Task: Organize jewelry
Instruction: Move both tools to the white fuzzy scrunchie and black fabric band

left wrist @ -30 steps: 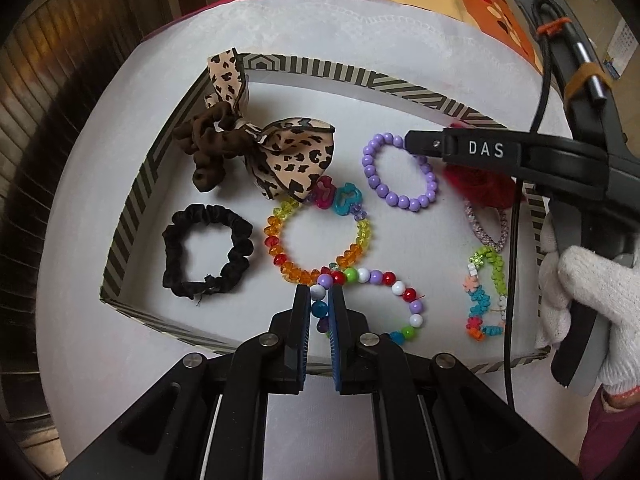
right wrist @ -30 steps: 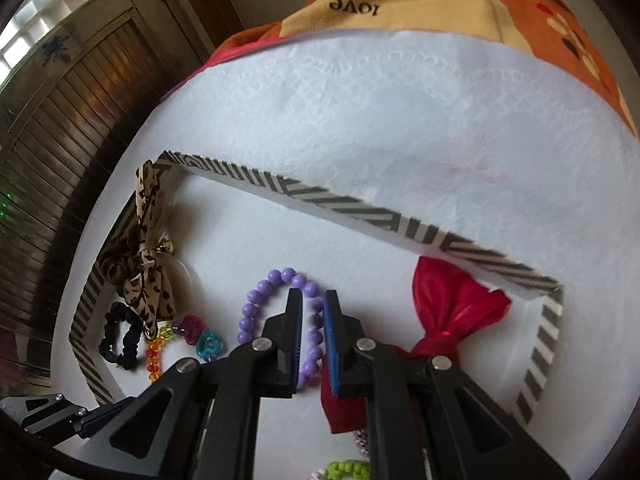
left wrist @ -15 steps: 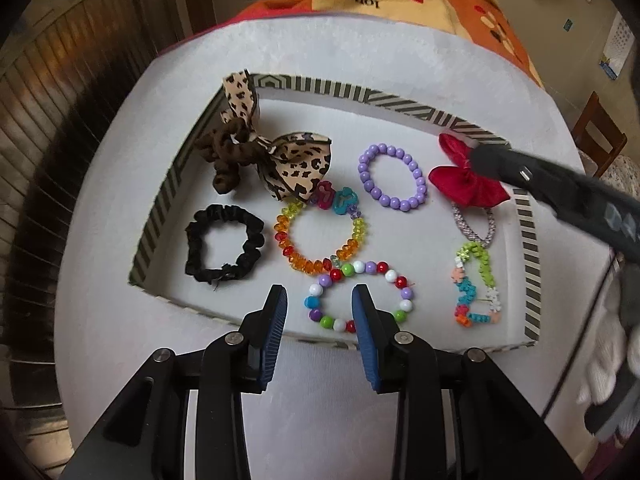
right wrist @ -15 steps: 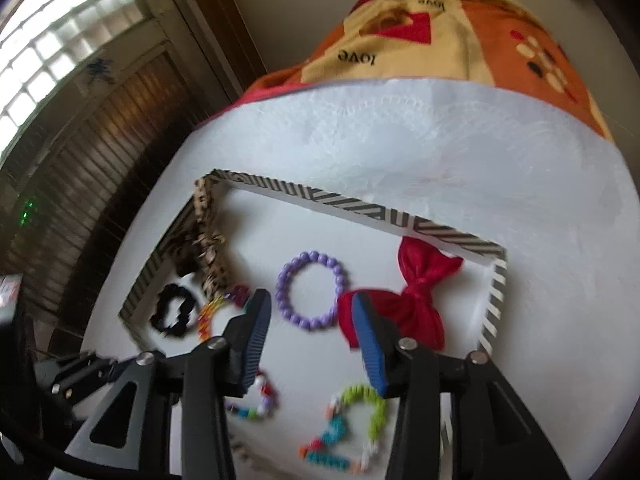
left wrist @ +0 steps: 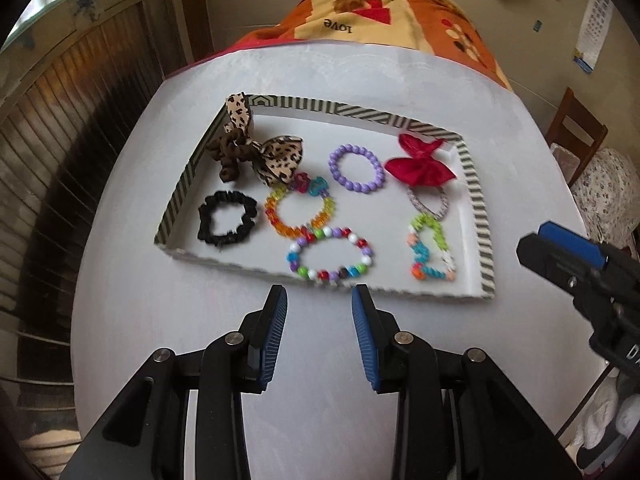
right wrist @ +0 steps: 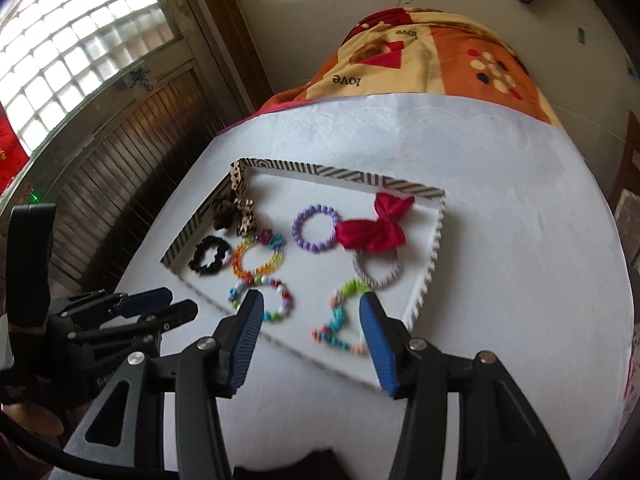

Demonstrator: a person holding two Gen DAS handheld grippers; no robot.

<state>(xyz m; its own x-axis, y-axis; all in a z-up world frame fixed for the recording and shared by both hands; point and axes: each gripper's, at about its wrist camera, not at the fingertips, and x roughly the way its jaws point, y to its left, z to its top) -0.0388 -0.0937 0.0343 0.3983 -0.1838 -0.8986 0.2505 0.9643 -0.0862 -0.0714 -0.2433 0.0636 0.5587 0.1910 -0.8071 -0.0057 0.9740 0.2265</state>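
Observation:
A shallow tray with a striped rim [left wrist: 476, 196] [right wrist: 344, 174] lies on the white table. In it are a leopard bow scrunchie [left wrist: 256, 152], a black scrunchie [left wrist: 226, 222], a purple bead bracelet [left wrist: 356, 168] [right wrist: 314, 228], a red bow [left wrist: 420, 164] [right wrist: 372, 226], an orange-yellow bead bracelet [left wrist: 298, 210] and a multicolour bead bracelet [left wrist: 332, 254] [right wrist: 262, 298]. A neon bead string [left wrist: 430, 252] [right wrist: 340, 320] lies at the tray's right. My left gripper [left wrist: 320, 304] is open and empty, just in front of the tray. My right gripper [right wrist: 310, 312] is open and empty, above the tray's near edge.
The round table has a white cloth [right wrist: 500, 220]. An orange patterned blanket [left wrist: 384, 16] lies beyond it. A slatted wooden wall [left wrist: 60, 140] is on the left and a wooden chair [left wrist: 576, 128] on the right. The right gripper shows at the right of the left wrist view [left wrist: 576, 264].
Both grippers were shut down in the tray a second ago; both have opened and pulled back and up. The multicolour bracelet and red bow now lie free in the tray.

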